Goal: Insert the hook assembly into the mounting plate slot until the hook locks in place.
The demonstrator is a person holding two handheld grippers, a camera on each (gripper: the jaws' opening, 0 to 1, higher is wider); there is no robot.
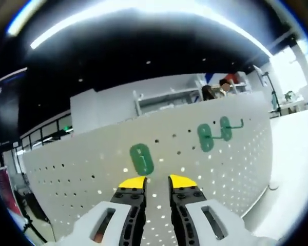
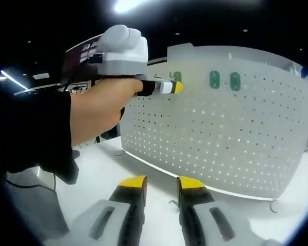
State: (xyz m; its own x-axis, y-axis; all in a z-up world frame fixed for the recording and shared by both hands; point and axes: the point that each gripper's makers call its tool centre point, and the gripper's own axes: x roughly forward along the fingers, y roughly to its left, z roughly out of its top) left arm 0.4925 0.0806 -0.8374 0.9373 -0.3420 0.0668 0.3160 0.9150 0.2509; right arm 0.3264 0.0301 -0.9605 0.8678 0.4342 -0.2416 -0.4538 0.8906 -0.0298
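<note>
A white pegboard [image 1: 92, 169] stands upright on a white table. A green oval mounting plate [image 1: 141, 159] sits on it just above my left gripper [image 1: 157, 182], whose yellow-tipped jaws are open with nothing between them. To the right, two more green plates [image 1: 205, 137] [image 1: 225, 128] carry thin green hooks. In the right gripper view a hand holds the left gripper [image 2: 173, 87] with its tips close to the leftmost plate [image 2: 177, 76]; the other two plates [image 2: 214, 79] [image 2: 235, 81] are further right. My right gripper [image 2: 161, 183] is low, away from the pegboard [image 2: 220, 133], and open.
The white table [image 2: 102, 174] stretches in front of the board. A round foot [image 2: 273, 206] props the board's right end. The person's dark sleeve [image 2: 31, 133] takes up the left of the right gripper view. Shelving and people stand behind the board [image 1: 215, 89].
</note>
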